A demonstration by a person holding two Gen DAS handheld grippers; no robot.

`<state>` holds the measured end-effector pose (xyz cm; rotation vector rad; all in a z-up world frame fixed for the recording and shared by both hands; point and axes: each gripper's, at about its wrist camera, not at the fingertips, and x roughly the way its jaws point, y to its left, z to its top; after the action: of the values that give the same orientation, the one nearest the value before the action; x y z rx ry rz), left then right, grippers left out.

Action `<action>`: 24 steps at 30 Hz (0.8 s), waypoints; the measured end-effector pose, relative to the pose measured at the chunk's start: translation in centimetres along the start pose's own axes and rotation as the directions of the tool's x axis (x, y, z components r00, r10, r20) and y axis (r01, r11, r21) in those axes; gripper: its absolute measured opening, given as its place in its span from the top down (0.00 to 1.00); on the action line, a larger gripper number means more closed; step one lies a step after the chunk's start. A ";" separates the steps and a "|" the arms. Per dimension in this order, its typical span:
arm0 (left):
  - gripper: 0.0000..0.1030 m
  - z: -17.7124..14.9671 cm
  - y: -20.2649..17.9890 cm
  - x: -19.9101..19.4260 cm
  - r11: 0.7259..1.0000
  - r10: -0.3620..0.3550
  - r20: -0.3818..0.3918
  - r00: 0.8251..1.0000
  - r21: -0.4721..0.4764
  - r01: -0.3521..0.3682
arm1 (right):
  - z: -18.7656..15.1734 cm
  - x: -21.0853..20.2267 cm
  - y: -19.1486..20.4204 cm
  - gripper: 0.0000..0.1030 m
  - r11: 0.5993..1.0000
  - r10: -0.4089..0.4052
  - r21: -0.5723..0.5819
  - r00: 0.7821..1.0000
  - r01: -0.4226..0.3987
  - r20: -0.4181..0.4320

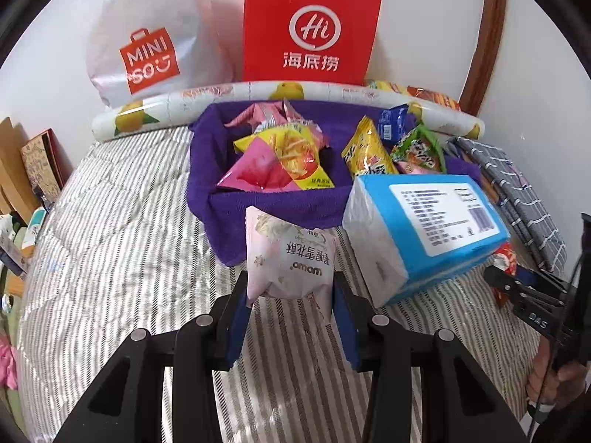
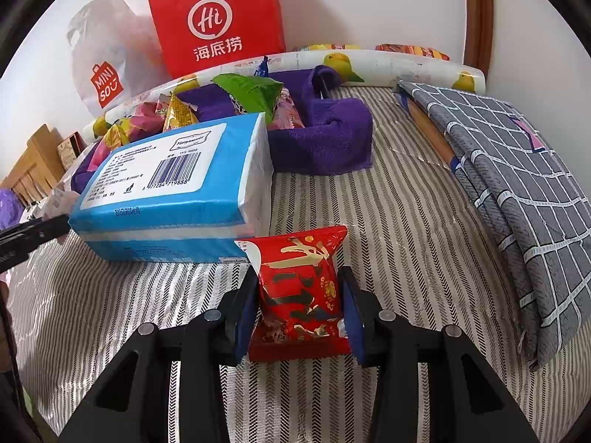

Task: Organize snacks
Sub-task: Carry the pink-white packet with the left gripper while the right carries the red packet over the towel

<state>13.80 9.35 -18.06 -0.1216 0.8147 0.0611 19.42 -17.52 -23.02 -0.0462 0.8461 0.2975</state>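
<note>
At the far left a white shopping bag [image 1: 147, 37] leans on the wall, with a red paper bag [image 1: 310, 26] beside it. Below them, the left gripper [image 1: 291, 295] has its jaws closed on a pale pink snack packet [image 1: 290, 258], held just in front of the purple cloth basket [image 1: 273, 203] full of snack packs on the striped bed cover [image 1: 110, 240]. Next comes a blue tissue pack [image 2: 173, 192], lying against the basket. To its right, the right gripper [image 2: 301, 295] has its jaws pressed on both sides of a red snack packet [image 2: 301, 288], close over the bed cover. A folded grey checked cloth [image 2: 517, 184] lies at the far right.
</note>
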 end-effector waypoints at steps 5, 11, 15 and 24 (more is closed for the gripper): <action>0.61 -0.3 -0.5 -1.7 1.000 -0.003 0.009 1.000 0.029 0.002 | -0.2 -0.7 0.7 0.61 0.998 -0.056 -0.015 0.998 0.056 0.006; 0.61 -0.2 -1.3 -3.6 0.999 -0.021 0.028 0.999 0.033 0.020 | -0.1 -4.1 2.2 0.61 0.998 -0.047 -0.036 0.998 0.049 0.043; 0.61 0.4 -1.8 -4.6 0.998 -0.063 0.032 0.998 0.023 0.062 | 0.4 -6.9 2.9 0.61 0.997 -0.048 -0.055 0.995 0.052 0.085; 0.61 2.3 -3.5 -6.2 0.993 -0.114 0.050 0.992 0.040 0.112 | 2.3 -11.9 5.1 0.61 0.995 -0.017 -0.095 0.985 0.034 0.171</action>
<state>11.57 6.08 -11.73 -0.1304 0.7548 -0.0577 12.26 -15.11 -12.29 -0.1216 0.6609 0.3138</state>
